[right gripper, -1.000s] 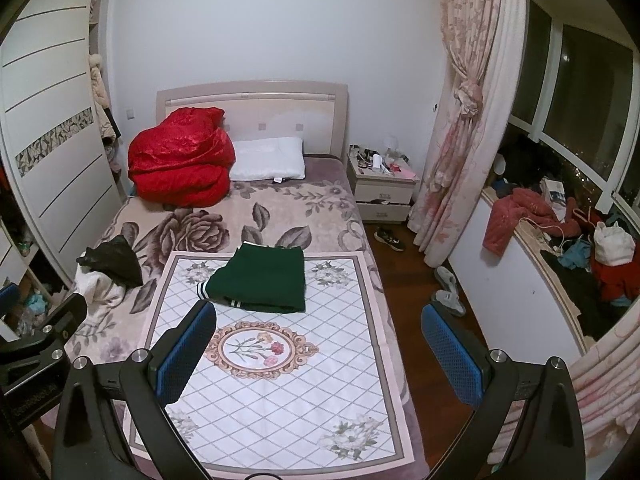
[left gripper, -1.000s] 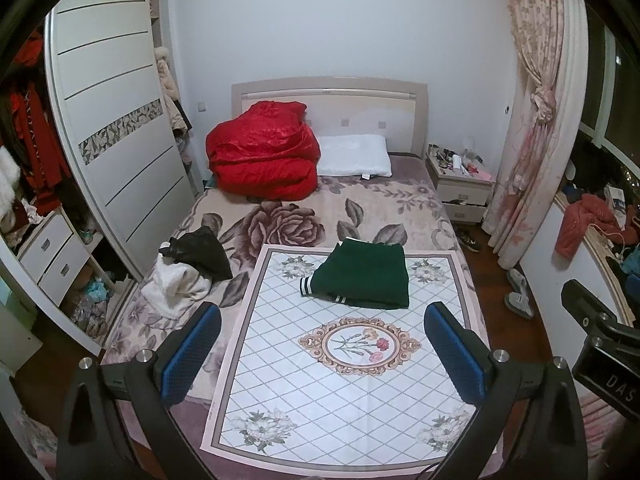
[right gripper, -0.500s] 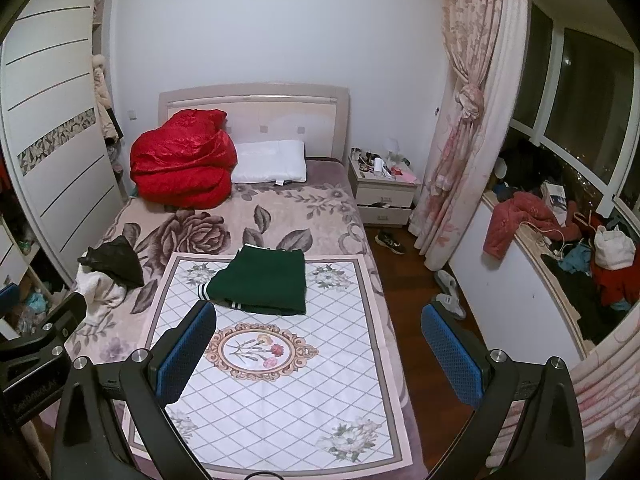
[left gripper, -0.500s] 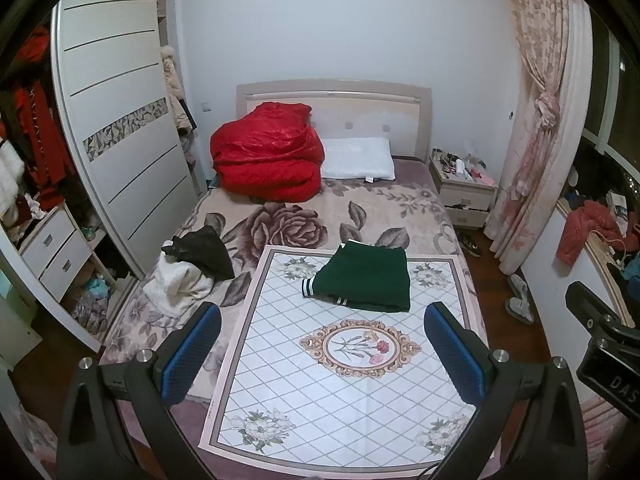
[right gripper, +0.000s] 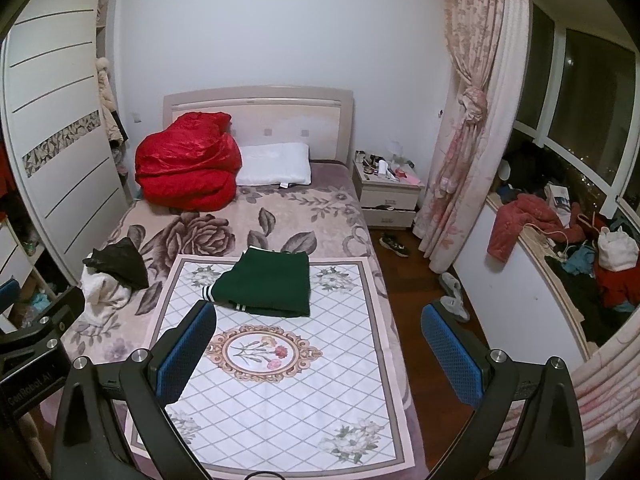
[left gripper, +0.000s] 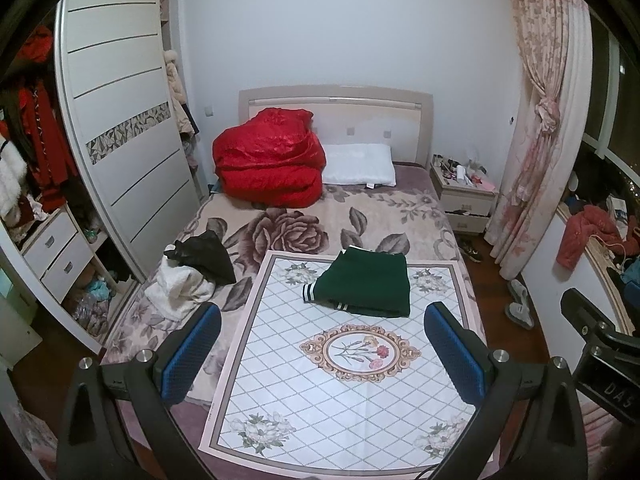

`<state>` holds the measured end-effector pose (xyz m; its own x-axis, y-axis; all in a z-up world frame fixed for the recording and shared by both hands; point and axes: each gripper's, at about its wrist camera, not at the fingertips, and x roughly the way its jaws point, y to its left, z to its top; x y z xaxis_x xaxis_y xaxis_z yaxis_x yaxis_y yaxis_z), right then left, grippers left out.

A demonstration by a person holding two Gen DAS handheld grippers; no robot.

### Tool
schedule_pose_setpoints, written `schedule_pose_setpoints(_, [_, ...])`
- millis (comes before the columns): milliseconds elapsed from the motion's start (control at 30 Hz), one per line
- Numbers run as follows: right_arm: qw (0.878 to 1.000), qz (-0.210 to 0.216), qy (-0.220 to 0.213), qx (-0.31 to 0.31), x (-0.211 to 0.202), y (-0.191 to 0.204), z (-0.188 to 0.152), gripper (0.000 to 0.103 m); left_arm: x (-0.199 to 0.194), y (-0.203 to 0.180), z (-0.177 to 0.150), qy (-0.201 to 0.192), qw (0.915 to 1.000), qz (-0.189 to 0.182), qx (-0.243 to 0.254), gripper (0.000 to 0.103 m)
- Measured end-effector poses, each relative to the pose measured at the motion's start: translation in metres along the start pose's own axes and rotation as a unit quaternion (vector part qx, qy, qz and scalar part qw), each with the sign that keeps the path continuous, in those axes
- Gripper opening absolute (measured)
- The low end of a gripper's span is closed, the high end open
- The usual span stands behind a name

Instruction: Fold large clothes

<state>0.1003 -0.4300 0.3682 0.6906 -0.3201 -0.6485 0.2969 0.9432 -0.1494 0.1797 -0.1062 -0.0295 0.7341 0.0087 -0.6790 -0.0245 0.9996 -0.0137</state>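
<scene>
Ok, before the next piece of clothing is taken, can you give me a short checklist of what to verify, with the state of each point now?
1. Left tongs open and holding nothing: ok.
2. Right tongs open and holding nothing: ok.
3. Green garment lies folded on the patterned mat: ok.
4. Room on the mat for another garment: ok, the near half is bare.
5. Next clothes within sight: ok, a black garment on a white garment lies left of the mat.
6. Whether those two are tangled together: cannot tell.
</scene>
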Motion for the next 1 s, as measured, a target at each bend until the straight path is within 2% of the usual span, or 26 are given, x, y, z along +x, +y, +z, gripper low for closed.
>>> schedule_pose_setpoints(267, [1.0,0.002,-0.002,0.0,0.001,0.002,0.004,0.103,-0.004,-0.002,0.002,-0.005,1.0,-0.002,0.0,0.103])
schedule_pose_setpoints(1000, [1.0,-0.002,-0.002,0.006,-0.015,0.007,-0.015,0.103,-0.013,0.0,0.002,-0.011,0.9999,0.003,-0.002,0.103])
